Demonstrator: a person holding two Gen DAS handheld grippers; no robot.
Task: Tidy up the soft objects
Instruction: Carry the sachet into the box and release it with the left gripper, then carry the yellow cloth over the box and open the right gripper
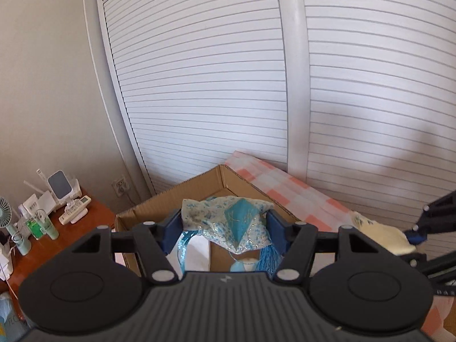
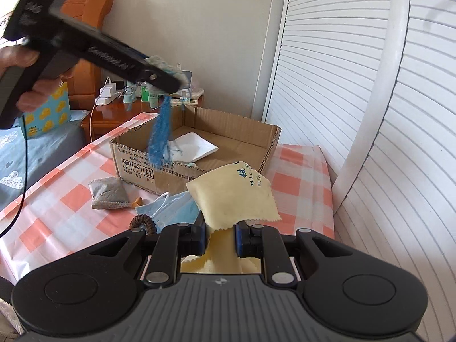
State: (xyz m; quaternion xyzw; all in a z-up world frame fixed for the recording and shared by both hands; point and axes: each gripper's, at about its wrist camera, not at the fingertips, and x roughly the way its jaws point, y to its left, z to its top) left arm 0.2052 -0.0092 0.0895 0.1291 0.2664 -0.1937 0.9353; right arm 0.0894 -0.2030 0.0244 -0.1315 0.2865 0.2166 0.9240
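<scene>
One cardboard box (image 2: 199, 154) with white cloth (image 2: 193, 148); left claw (image 1: 225, 228) gripping blue pouch (image 1: 228, 222), right claw (image 2: 219, 236) gripping yellow cloth (image 2: 236, 193).

One box (image 2: 199, 154); beside it: one grey pouch (image 2: 108, 193), one mask (image 2: 173, 205), one hair tie (image 2: 144, 222). Two cloths held: blue (image 1: 228, 222), yellow (image 2: 236, 196).

Both grippers' fingers (image 1: 275, 225) clamped

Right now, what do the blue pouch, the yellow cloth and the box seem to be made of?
Blue pouch: likely a satin-like printed fabric, glinting with sparkly thread, with a yarn tassel.
Yellow cloth: thin, matte, probably microfibre; its edges are pinked in zigzags and it carries blue print.
Box: plain brown corrugated cardboard; fluting shows along its cut edge.
</scene>
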